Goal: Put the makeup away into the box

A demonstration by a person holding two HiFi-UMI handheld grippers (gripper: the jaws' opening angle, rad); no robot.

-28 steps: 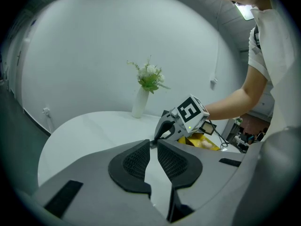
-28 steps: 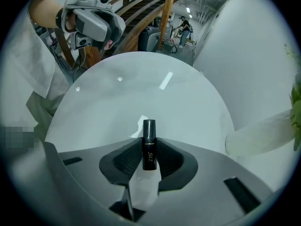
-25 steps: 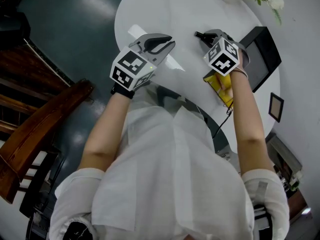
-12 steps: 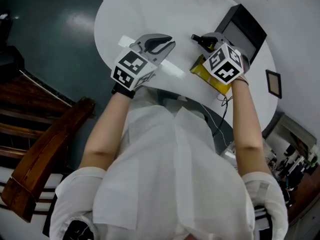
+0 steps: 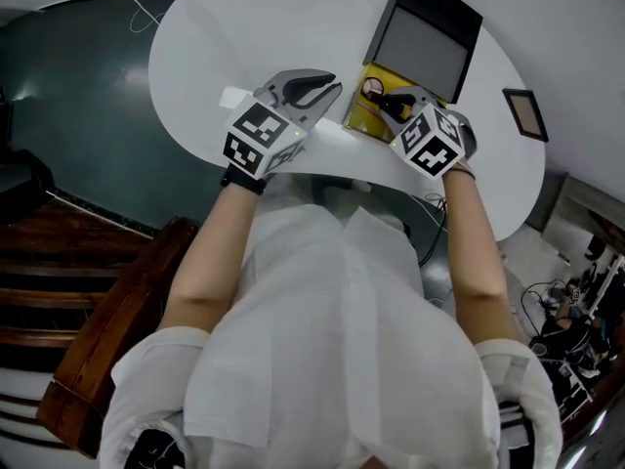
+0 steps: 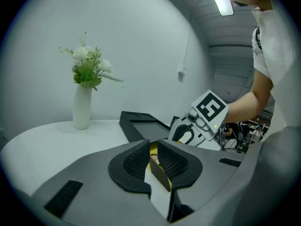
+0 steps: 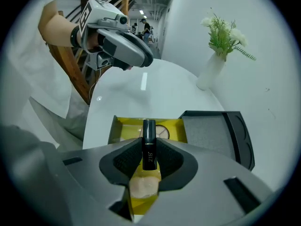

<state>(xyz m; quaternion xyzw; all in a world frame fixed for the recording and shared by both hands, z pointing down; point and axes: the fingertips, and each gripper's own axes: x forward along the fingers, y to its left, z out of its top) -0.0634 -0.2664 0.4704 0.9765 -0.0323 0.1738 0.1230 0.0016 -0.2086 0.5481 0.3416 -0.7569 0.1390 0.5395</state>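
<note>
In the head view, your right claw (image 5: 389, 104) hangs over the yellow box (image 5: 354, 123) on the white surface (image 5: 195, 57), and your left claw (image 5: 327, 88) is just left of the box. In the left gripper view, its jaws stand narrow, with nothing gripped. In the right gripper view, the jaws clamp a black makeup tube (image 7: 149, 135) above the open box.
</note>
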